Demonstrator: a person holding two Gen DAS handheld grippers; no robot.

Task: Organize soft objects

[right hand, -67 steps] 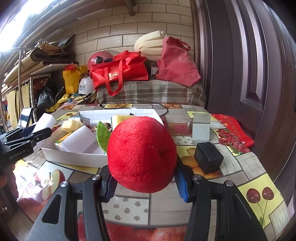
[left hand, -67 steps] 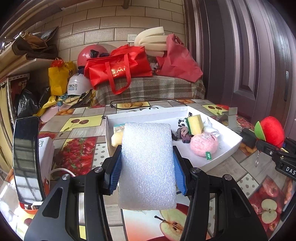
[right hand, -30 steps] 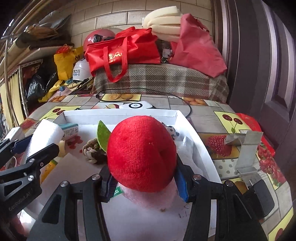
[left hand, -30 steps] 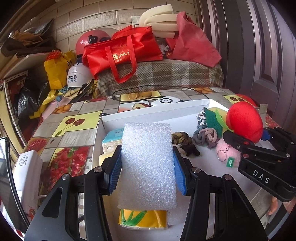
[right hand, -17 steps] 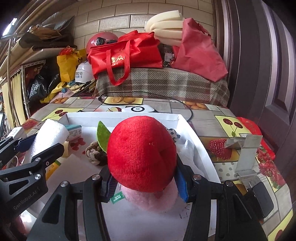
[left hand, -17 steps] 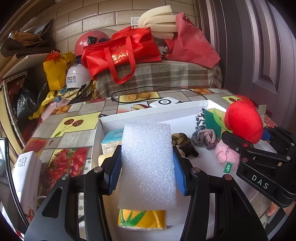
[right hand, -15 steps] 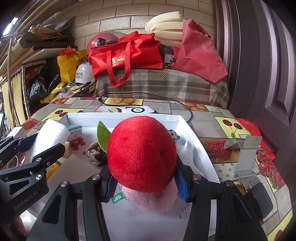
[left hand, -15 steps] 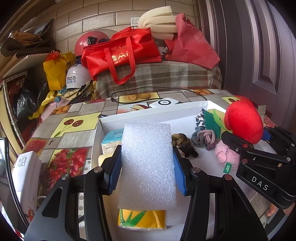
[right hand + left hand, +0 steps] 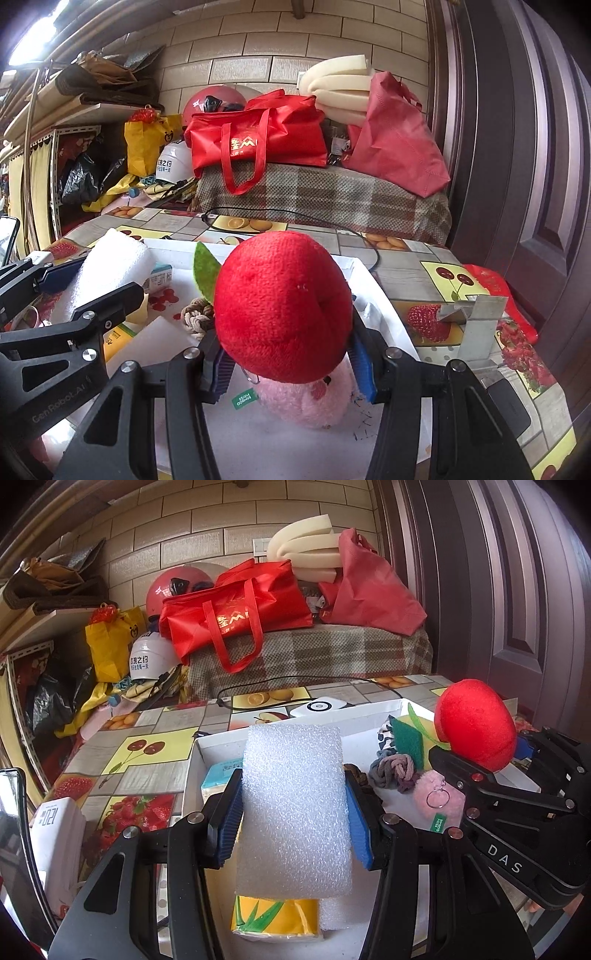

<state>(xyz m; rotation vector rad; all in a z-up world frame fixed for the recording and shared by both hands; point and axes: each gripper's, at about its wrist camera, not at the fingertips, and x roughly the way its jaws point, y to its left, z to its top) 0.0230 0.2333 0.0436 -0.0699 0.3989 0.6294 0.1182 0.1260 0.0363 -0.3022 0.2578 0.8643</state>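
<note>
White foam block [image 9: 295, 805] clamped upright between the blue pads of the left tool [image 9: 293, 812], held over the near left part of the white tray [image 9: 218, 738], directly above a yellow tissue pack [image 9: 275, 919] and another foam piece [image 9: 338, 910] already lying there. Probably positioned so for lowering onto that stack, like with like. Gripped by its long sides, lightly enough that the foam shows little pinching.

Red plush apple [image 9: 282, 306], green leaf [image 9: 205, 271] at its side, squeezed between the pads of the right tool [image 9: 288, 363], hanging over the tray's right half just above a pink plush toy [image 9: 306, 400] with a key ring and green tag. Whether apple and pink toy touch: cannot tell. Likely aimed at the plush corner.

Further inside the tray: grey knotted rope [image 9: 393, 771], green-and-yellow sponge [image 9: 408, 738], a teal tissue pack [image 9: 219, 775].

Around the tray, the fruit-patterned surface [image 9: 147, 749], a black cable [image 9: 295, 681] and white round-marked device [image 9: 319, 707] behind, then red bags [image 9: 236, 613] and helmets against the brick wall.
</note>
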